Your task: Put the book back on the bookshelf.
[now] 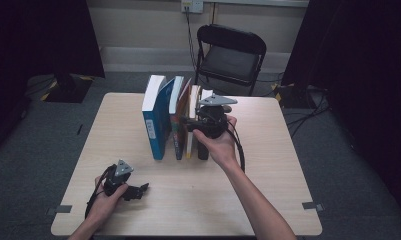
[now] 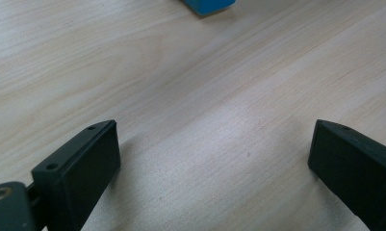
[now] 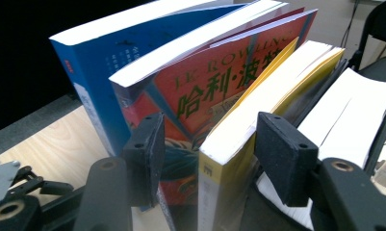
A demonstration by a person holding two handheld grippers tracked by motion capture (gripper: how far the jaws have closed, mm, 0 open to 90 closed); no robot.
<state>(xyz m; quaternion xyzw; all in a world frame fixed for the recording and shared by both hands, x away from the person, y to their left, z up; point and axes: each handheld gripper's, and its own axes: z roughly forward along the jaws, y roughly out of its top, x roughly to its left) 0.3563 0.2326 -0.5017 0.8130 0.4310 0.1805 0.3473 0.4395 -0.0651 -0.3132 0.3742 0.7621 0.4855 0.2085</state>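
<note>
Several books stand upright in a row at the middle of the wooden table: a thick blue book at the left, then a red illustrated book, a yellow book, and a black-covered book at the right. My right gripper reaches into the row from the right. In the right gripper view its jaws straddle the yellow book's spine, with a gap at the left pad. My left gripper rests low near the table's front left, its jaws wide apart over bare wood.
A black folding chair stands beyond the table's far edge. Dark curtains hang at both sides. A corner of the blue book lies ahead of the left gripper. Bare tabletop spreads right of the books and along the front.
</note>
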